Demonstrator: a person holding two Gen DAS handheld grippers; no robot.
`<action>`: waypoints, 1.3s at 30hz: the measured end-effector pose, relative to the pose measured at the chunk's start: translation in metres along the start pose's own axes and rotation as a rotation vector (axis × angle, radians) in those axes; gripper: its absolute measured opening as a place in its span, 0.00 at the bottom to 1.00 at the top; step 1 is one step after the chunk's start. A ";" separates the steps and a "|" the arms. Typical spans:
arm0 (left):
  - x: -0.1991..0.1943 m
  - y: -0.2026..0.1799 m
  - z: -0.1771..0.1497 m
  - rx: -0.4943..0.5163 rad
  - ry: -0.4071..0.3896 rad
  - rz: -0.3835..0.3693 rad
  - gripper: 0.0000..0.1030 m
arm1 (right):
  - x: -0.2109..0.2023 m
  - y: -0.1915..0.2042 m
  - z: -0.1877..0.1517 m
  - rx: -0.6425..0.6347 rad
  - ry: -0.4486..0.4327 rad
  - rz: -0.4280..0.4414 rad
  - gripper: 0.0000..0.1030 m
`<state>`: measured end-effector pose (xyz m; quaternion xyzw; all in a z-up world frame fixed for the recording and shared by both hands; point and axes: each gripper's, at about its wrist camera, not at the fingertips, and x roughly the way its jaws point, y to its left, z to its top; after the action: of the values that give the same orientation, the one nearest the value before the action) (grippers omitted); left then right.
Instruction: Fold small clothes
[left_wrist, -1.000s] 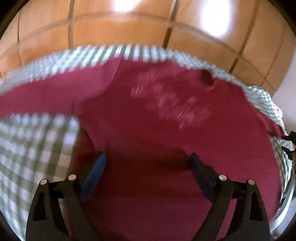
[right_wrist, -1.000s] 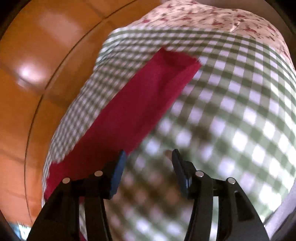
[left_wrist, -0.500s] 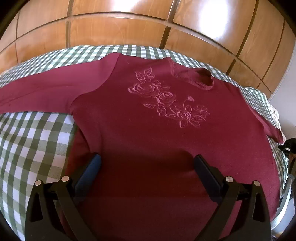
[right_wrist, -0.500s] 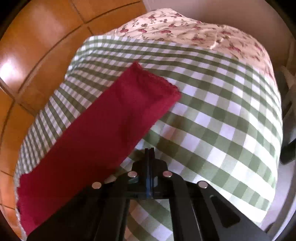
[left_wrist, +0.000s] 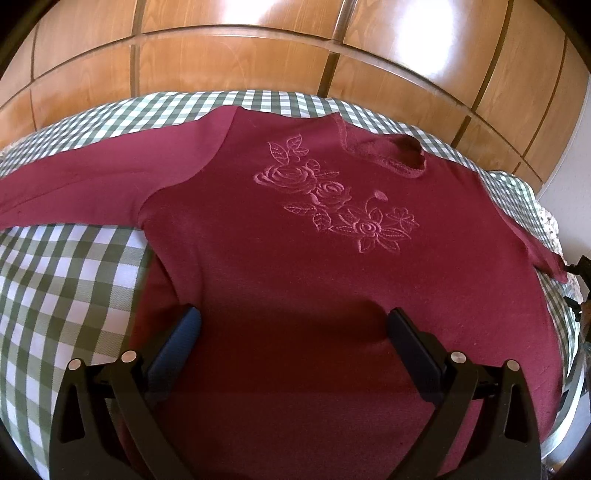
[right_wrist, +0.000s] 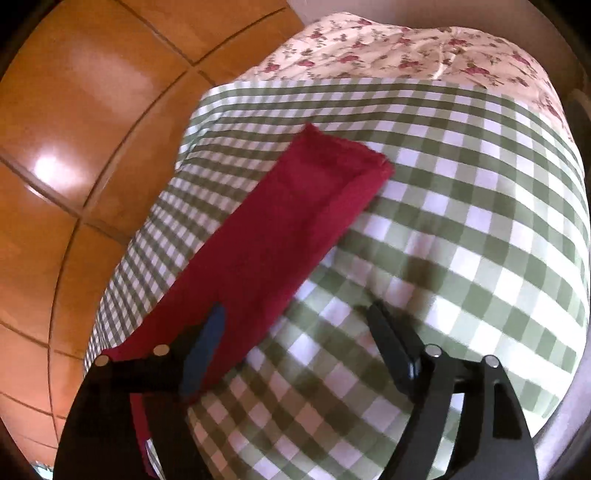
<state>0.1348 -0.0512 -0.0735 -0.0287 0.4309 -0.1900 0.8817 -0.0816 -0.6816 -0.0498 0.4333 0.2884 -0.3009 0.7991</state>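
A dark red long-sleeved top (left_wrist: 295, 266) with embroidered roses lies flat, front up, on a green-and-white checked cloth (left_wrist: 66, 280). Its neck points away from me and its sleeves spread left and right. My left gripper (left_wrist: 293, 332) is open and empty, hovering over the lower body of the top. In the right wrist view one red sleeve (right_wrist: 280, 236) stretches away over the checked cloth (right_wrist: 461, 258), cuff at the far end. My right gripper (right_wrist: 297, 332) is open and empty above the sleeve's near part, its left finger over the fabric.
A floral cloth (right_wrist: 406, 48) lies beyond the checked cloth. Wooden panelling (left_wrist: 295, 48) stands behind the surface and also shows in the right wrist view (right_wrist: 74, 110). A dark object (left_wrist: 581, 266) sits at the right edge.
My right gripper was shut half a second ago and is now open, closer over the sleeve. My left gripper steadied over the top and stayed open.
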 end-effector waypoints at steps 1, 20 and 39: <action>0.001 0.000 0.000 0.002 0.001 0.001 0.96 | 0.004 0.002 0.002 -0.007 -0.001 -0.012 0.79; 0.004 -0.001 0.002 0.025 0.007 0.014 0.96 | 0.021 0.094 0.024 -0.315 -0.020 -0.101 0.08; -0.001 0.005 0.001 -0.005 -0.008 -0.027 0.96 | 0.004 0.330 -0.253 -1.079 0.148 0.280 0.45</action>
<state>0.1368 -0.0464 -0.0728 -0.0375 0.4277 -0.2005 0.8806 0.1116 -0.3174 0.0025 0.0172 0.3963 0.0294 0.9175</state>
